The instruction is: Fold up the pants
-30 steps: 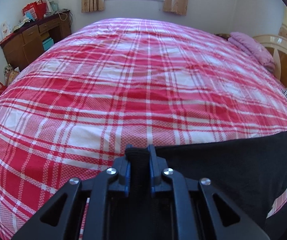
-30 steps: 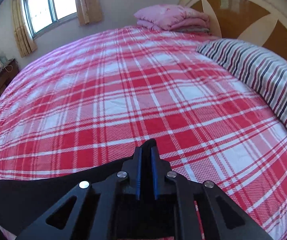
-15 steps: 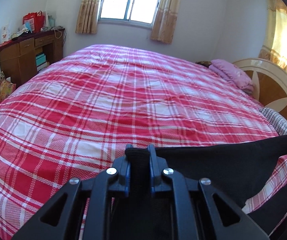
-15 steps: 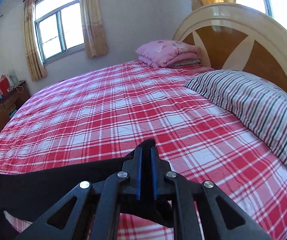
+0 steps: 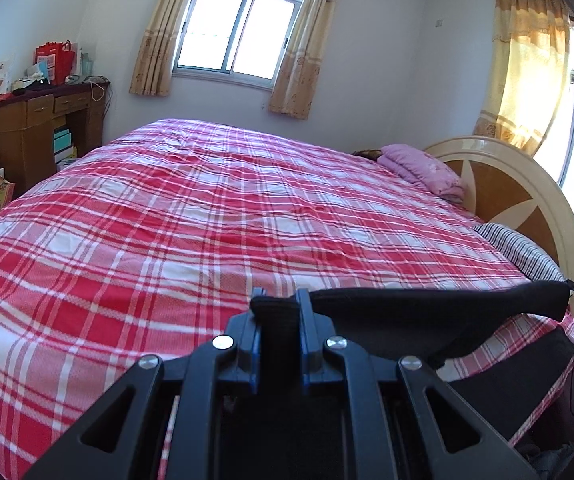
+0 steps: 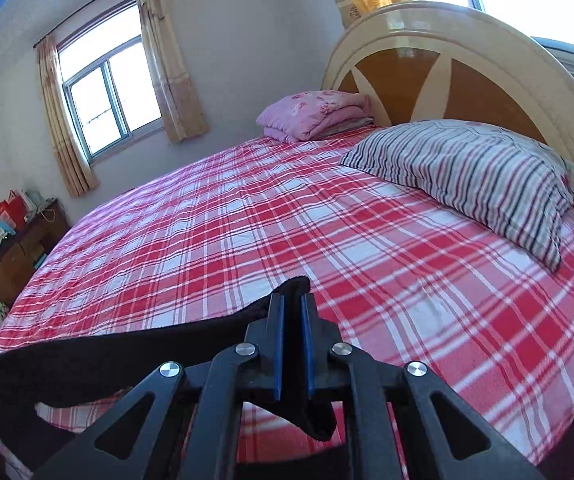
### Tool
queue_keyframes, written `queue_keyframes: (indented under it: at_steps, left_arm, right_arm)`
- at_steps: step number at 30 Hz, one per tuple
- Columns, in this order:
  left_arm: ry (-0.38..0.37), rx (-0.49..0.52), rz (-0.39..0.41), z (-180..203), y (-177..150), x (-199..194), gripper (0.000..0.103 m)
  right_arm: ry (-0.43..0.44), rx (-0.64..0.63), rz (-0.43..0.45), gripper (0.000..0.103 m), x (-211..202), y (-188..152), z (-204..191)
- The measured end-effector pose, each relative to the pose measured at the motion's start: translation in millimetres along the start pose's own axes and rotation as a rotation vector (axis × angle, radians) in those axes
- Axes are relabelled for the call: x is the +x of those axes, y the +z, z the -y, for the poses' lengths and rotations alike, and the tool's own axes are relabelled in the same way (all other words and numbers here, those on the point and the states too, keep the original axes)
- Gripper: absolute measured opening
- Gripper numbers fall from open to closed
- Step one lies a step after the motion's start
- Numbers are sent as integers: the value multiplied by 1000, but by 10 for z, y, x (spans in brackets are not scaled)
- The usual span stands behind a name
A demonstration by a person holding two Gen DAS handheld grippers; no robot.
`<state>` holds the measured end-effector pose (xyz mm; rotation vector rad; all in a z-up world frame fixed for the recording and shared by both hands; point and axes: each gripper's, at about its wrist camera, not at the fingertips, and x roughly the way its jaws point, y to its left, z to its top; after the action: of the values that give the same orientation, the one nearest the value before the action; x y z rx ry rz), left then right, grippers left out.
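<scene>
Black pants (image 5: 427, 320) hung stretched above the plaid bed (image 5: 207, 220), each end clamped in the left gripper (image 5: 279, 308) and right gripper (image 6: 293, 304).

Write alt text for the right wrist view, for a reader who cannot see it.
The right gripper is shut on black pants, stretched leftward above a bed with a red plaid sheet. A striped pillow and folded pink blanket lie by the headboard.

Right tool (image 6: 291, 300) clamps black pants (image 6: 99, 364), apparently above plaid bed (image 6: 247, 220).
</scene>
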<state>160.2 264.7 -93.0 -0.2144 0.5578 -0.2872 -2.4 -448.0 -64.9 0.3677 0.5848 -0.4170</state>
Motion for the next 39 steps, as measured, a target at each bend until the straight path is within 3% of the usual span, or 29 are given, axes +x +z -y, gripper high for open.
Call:
queue_keyframes:
  at_steps: [8, 17, 19, 22, 24, 26, 30, 33, 34, 36, 37, 38, 39]
  left_arm:
    - [-42, 45, -8, -1, -363, -256, 15]
    - [-60, 137, -45, -28, -868, -357, 16]
    - [-60, 166, -60, -15, -949, -338, 17]
    - [-52, 189, -79, -35, -1031, -325, 27]
    - [-19, 197, -82, -92, -1080, -360, 48]
    - [-4, 194, -71, -176, -1109, -459, 54]
    - [31, 182, -50, -331, -1116, -676, 54]
    - [83, 135, -35, -491, -1082, -799, 54]
    - [93, 99, -37, -555, -1073, -842, 54]
    - [81, 48, -54, -601, -1083, -860, 54]
    - [48, 21, -67, -595, -1101, -878, 54]
    - [26, 13, -78, -572, -1116, -874, 54]
    - [13, 8, -91, -538, -1136, -870, 54]
  right_arm:
    - [-9, 59, -11, 8, -338, -440, 283]
    - [-25, 99, -79, 8, -413, -895, 555]
    - [-54, 97, -84, 0, -429, -946, 587]
    - [-86, 104, -104, 0, -461, -1020, 698]
    - [-98, 114, -109, 0, -504, -1048, 760]
    - [-103, 129, -94, 0, -598, -1070, 805]
    - [-128, 52, -56, 1, -741, -1060, 616]
    - [-101, -23, -43, 1, -757, -1027, 322]
    - [-81, -54, -41, 4, -754, -1021, 175]
    - [-33, -121, -46, 30, -725, -1026, -158]
    - [-6, -151, -51, 58, -709, -1038, -319]
    - [27, -195, -48, 67, -690, -1067, -533]
    - [58, -251, -40, 67, -681, -1107, -745]
